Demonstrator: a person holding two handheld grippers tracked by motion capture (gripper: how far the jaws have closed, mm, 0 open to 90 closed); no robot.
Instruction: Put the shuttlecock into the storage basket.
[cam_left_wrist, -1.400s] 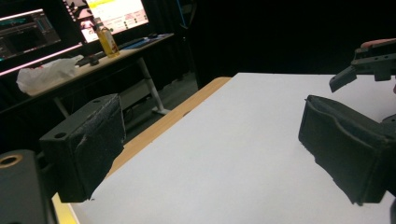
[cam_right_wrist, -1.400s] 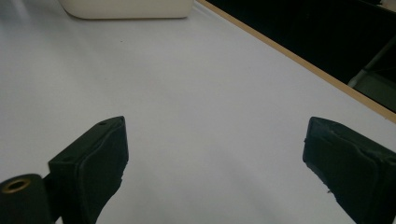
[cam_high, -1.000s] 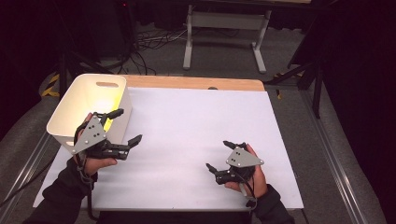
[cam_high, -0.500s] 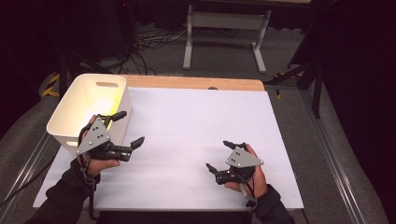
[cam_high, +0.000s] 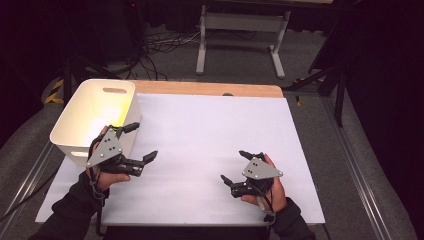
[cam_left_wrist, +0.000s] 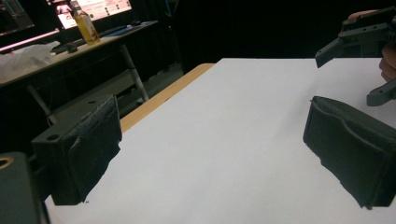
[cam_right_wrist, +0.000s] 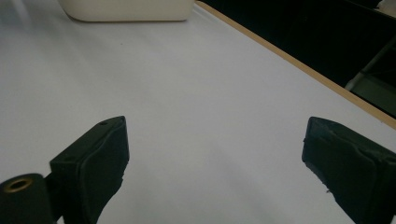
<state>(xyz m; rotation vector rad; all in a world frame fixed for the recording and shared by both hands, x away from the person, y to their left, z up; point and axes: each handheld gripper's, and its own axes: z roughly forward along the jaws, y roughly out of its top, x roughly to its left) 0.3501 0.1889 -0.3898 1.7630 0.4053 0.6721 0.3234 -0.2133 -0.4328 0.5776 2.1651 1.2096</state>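
My left gripper (cam_high: 144, 141) is held open above the white table sheet (cam_high: 210, 125), its far jaw close to the near right corner of a white plastic bin (cam_high: 107, 82). Nothing is between its black padded jaws in the left gripper view, where my left gripper (cam_left_wrist: 217, 154) looks across the bare sheet. My right gripper (cam_high: 232, 165) stands open over the near right part of the sheet, with nothing in it. In the right gripper view, my right gripper (cam_right_wrist: 215, 158) points toward the bin (cam_right_wrist: 126, 9). The left gripper view catches the right gripper (cam_left_wrist: 348, 77) at top right.
A strip of wooden table edge (cam_high: 210, 89) shows beyond the sheet. Metal table legs (cam_high: 202, 45) and cables stand on the floor behind. A desk with a bottle (cam_left_wrist: 86, 25) lies far off in the left gripper view.
My left gripper has drifted slightly right and toward the near edge, staying open. The right gripper has not moved.
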